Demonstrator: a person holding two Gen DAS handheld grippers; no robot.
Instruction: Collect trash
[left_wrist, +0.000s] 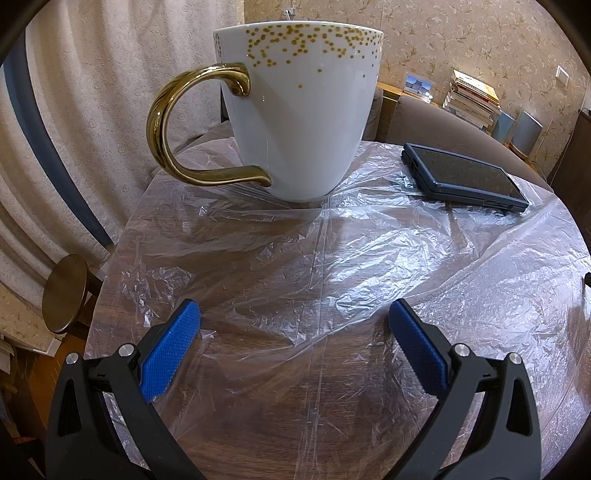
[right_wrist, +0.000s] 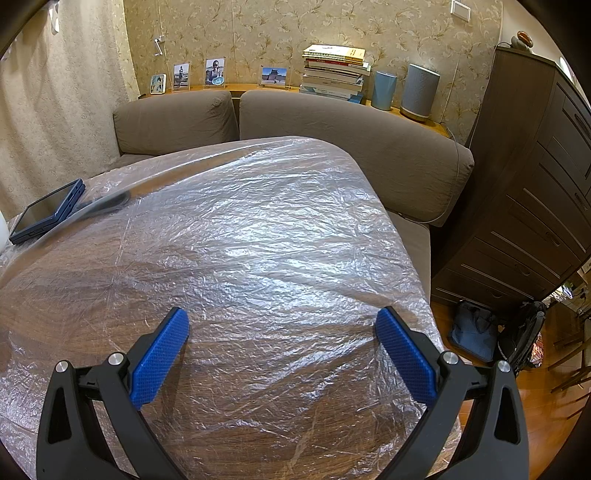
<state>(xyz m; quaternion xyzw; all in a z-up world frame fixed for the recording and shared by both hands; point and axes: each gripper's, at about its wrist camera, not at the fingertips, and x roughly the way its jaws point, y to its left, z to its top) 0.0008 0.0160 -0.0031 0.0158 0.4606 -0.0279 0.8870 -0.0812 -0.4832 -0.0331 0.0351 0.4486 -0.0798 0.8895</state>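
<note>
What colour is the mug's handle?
Shiny gold; the mug is white with gold dots, clearest in the left wrist view.

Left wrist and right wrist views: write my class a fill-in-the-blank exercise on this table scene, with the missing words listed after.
1. The white mug has a ____ handle.
2. The table is covered by a clear ____ sheet.
3. The tablet lies ____ on the sheet.
4. Both the left gripper and right gripper are ____.

Missing words: gold; plastic; flat; open

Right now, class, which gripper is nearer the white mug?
Left. The left gripper faces the white mug directly ahead; the right gripper sees only its edge at far left.
</note>
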